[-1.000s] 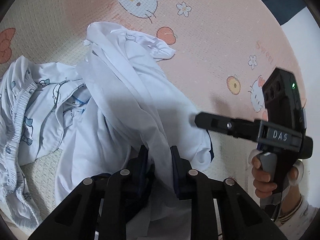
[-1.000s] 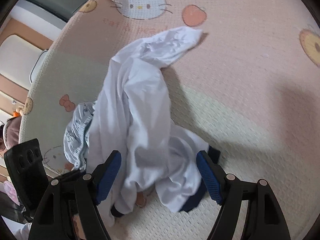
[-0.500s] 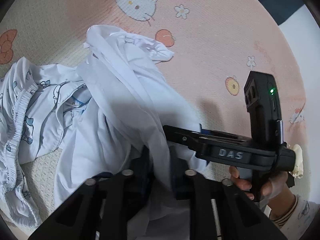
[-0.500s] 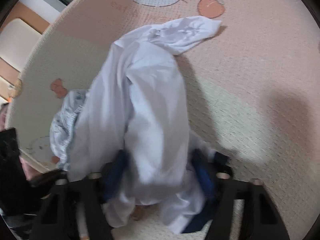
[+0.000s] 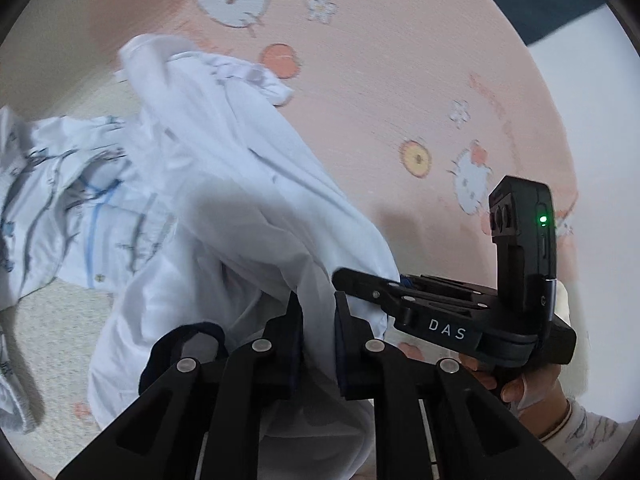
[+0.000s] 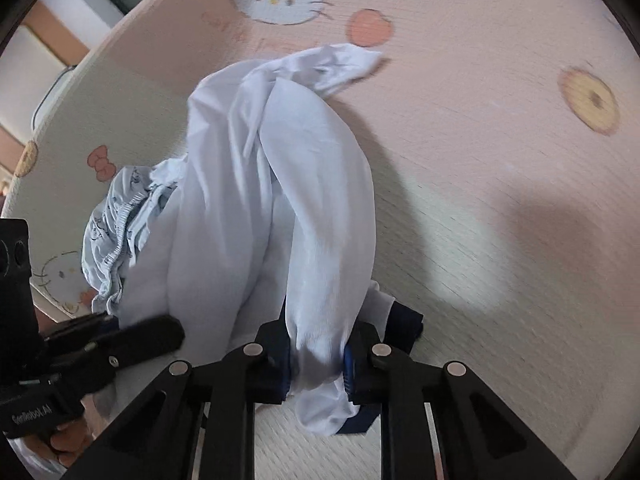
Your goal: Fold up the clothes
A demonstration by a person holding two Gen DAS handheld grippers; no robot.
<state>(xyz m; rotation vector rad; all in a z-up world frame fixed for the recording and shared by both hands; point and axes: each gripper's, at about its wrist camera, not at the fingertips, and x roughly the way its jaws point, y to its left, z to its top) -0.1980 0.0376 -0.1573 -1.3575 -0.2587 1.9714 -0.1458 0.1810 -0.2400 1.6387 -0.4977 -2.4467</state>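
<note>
- While the white shirt (image 6: pixel 276 208) drapes up off the pink cartoon-cat play mat (image 6: pixel 500 128), the right gripper (image 6: pixel 318 354) pinches a bunched fold of it; its jaws have just been closing, with the cloth now pressed between the blue pads.
- Left gripper (image 5: pixel 318 320) is clamped narrow on another fold of the same shirt, right beside the right gripper's black fingers (the two tools nearly meet in the left wrist view).
- A navy trim edge (image 6: pixel 406 326) pokes out just past the right gripper's pad, down on the mat.
- The shirt's far sleeve end (image 6: pixel 340 66) lies crumpled on the pink part of the mat, near an orange apple print (image 6: pixel 369 27).
- A pale blue printed garment (image 5: pixel 68 204) with an elastic waistband sits touching the shirt on its left side, partly under it.
- Open mat stretches wide to the right of the shirt and beyond its far end.
- The mat's curved edge (image 6: pixel 100 56) runs along the upper left of the right wrist view.
</note>
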